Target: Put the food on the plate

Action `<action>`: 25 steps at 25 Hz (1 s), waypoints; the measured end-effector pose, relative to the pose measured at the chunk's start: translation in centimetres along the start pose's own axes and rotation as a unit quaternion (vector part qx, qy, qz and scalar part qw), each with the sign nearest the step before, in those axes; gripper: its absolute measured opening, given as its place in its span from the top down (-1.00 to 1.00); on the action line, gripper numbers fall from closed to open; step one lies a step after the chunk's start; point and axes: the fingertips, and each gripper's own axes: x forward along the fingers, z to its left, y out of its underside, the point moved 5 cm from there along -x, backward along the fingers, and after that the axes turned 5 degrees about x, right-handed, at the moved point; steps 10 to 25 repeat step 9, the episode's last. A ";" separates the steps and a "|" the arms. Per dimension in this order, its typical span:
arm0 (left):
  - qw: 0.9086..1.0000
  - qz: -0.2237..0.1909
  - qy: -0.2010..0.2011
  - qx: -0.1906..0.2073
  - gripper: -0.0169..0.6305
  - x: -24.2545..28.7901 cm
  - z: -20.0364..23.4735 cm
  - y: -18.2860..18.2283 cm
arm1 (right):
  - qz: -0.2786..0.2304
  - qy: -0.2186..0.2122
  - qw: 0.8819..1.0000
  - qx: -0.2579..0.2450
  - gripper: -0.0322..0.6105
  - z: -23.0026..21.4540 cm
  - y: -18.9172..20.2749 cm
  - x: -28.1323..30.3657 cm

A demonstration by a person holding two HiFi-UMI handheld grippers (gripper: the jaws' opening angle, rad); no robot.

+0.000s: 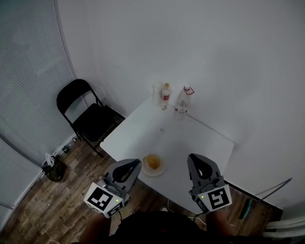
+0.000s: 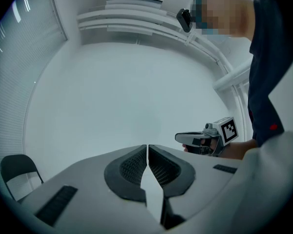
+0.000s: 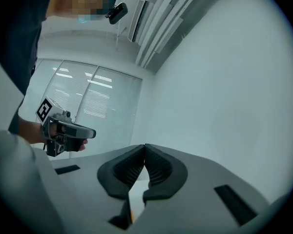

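Observation:
A small white plate (image 1: 161, 171) lies near the front edge of the white table (image 1: 193, 136), with a yellow-orange piece of food (image 1: 152, 161) on it. My left gripper (image 1: 136, 163) hangs just left of the plate, near the table's front edge, and its jaws are shut with nothing between them (image 2: 147, 146). Right of the plate, my right gripper (image 1: 192, 158) is also shut and empty (image 3: 145, 146). Both point up toward the white wall. Each gripper view shows the other gripper: the right gripper (image 2: 205, 138) and the left gripper (image 3: 63, 130).
Two bottles (image 1: 165, 96) (image 1: 182, 103) and a clear cup (image 1: 156, 92) stand at the table's far corner. A black folding chair (image 1: 89, 115) is to the left of the table on the wooden floor. Window blinds (image 1: 20, 75) fill the left wall.

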 end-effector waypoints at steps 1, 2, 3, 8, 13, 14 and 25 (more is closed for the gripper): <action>1.000 0.002 0.000 0.000 0.85 0.0 0.1 0.1 | 0.001 0.000 1.000 0.002 0.83 0.0 0.0 0.1; 1.000 0.003 0.001 0.001 0.85 -0.1 0.2 0.1 | 0.001 -0.001 1.000 0.003 0.83 0.0 0.1 0.2; 1.000 0.004 0.000 0.001 0.85 -0.2 0.3 0.1 | 0.002 -0.002 1.000 0.003 0.83 0.1 0.1 0.4; 1.000 0.007 -0.003 0.005 0.85 -0.4 0.8 0.0 | 0.001 -0.008 1.000 -0.004 0.83 0.4 -0.1 1.0; 1.000 0.007 -0.004 0.005 0.85 -0.4 0.9 0.0 | -0.001 -0.010 1.000 -0.005 0.83 0.5 -0.2 1.1; 1.000 0.007 -0.004 0.005 0.85 -0.4 0.9 0.0 | -0.001 -0.010 1.000 -0.005 0.83 0.5 -0.2 1.1; 1.000 0.007 -0.004 0.005 0.85 -0.4 0.9 0.0 | -0.001 -0.010 1.000 -0.005 0.83 0.5 -0.2 1.1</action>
